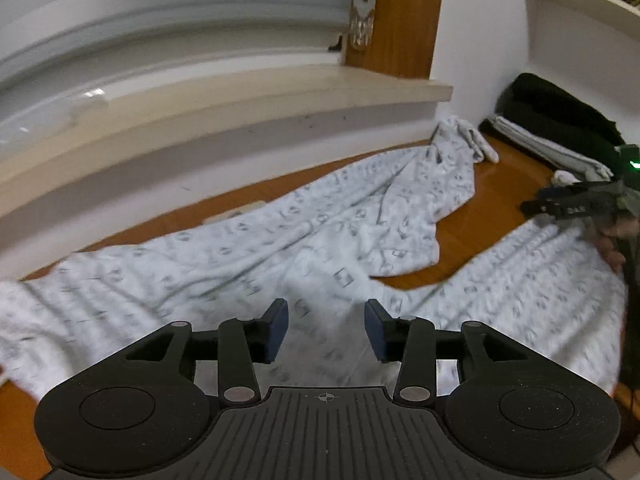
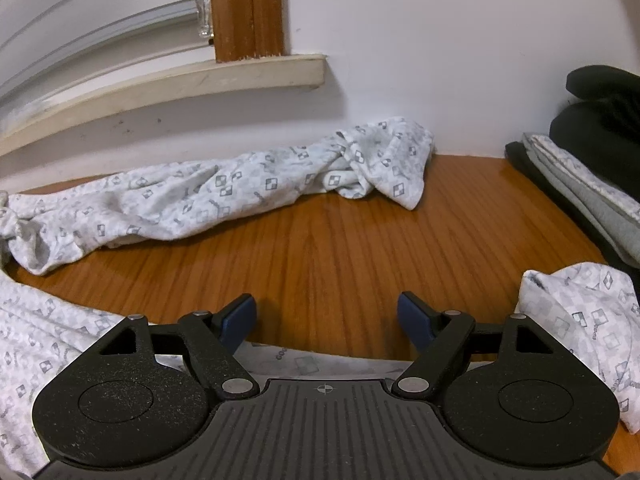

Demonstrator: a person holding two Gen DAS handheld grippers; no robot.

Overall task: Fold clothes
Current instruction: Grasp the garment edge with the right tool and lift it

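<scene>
White patterned garment [image 1: 280, 248] spread across wooden worktop [image 2: 340, 248]; left tool [image 1: 326, 330] released above the fabric, right tool [image 2: 326, 322] released, gripping nothing.

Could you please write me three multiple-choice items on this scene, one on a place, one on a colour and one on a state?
1. Where does the folded stack of clothes lie?
A. On the windowsill
B. At the right of the wooden surface, by the wall
C. Under the patterned garment

2. What colour are the pads of the right hand-held gripper?
A. Blue
B. Red
C. Yellow

3. How does the left hand-held gripper stand?
A. Shut on the garment
B. Shut on nothing
C. Open above the patterned garment

Key: 1 B, the stack sits on the wooden surface at the right edge; 2 A, both pads show blue; 3 C, a clear gap separates its pads.
</scene>
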